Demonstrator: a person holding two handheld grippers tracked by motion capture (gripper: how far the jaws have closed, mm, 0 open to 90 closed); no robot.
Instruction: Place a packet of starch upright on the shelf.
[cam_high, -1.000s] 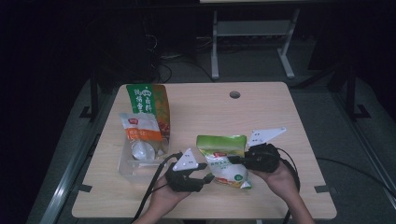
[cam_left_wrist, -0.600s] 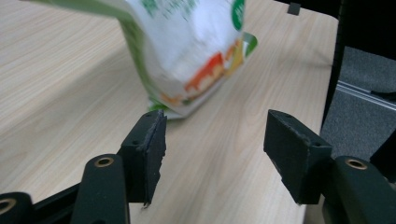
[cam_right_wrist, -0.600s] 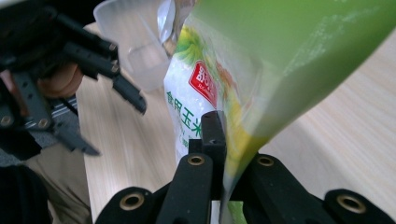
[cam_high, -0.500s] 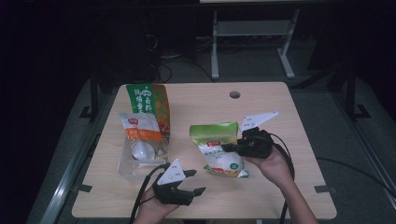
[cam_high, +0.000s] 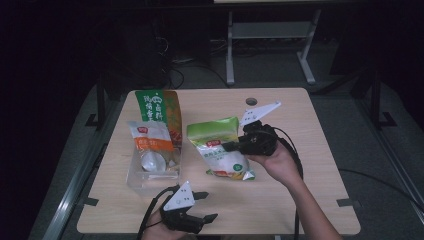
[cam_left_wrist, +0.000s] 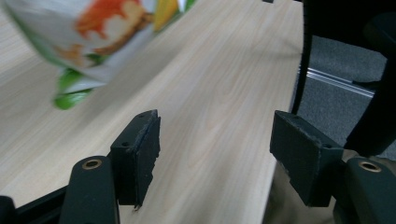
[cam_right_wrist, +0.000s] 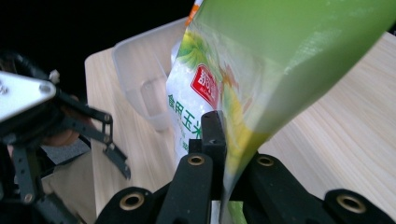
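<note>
Clamping the right edge of a green-and-white pouch, the right gripper has its jaws fully closed on the film; in the right gripper view the pads pinch a thin fold of the pouch near its side seam. The pouch stands tilted above the table, its lower end close to the wood or resting on it, just right of a clear plastic bin. That bin already holds a white-and-orange packet and, behind it, a taller green-and-orange packet.

The left gripper sits near the front edge of the table, well apart from the pouch. Its jaws have just been opening, and the left gripper view shows nothing between them except bare wood.

Risk assessment: the grip takes in only a narrow strip of slick film on one side. The weight of the contents hangs off that point, so the pouch may swing, twist or slide out of the pads during a lift toward the bin. With the bin nearly full, the pouch may also catch on the rim or topple the upright packets.
</note>
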